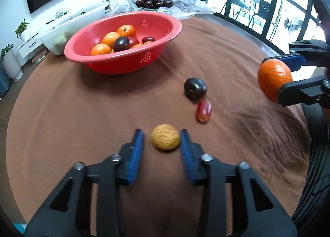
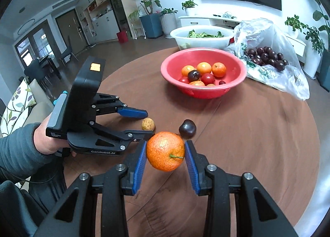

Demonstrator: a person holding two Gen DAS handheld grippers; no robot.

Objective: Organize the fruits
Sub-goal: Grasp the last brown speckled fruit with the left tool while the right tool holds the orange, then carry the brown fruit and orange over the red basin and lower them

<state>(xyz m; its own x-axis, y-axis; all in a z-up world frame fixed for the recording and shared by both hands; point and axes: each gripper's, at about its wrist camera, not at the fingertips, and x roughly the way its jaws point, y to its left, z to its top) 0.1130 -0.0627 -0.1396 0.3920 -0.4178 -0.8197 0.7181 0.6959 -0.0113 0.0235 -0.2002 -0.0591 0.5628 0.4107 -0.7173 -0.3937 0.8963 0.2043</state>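
Observation:
My right gripper is shut on an orange and holds it above the brown table; both also show in the left wrist view, the gripper and the orange. My left gripper is open, its pads on either side of a small yellow fruit on the cloth, the right pad close to it. A dark plum and a red oblong fruit lie just beyond. The red basket holds several oranges, plums and red fruits.
A clear plastic bag with several dark plums lies behind the basket at the right. A white bowl of greens stands at the table's far edge. The brown cloth covers the round table.

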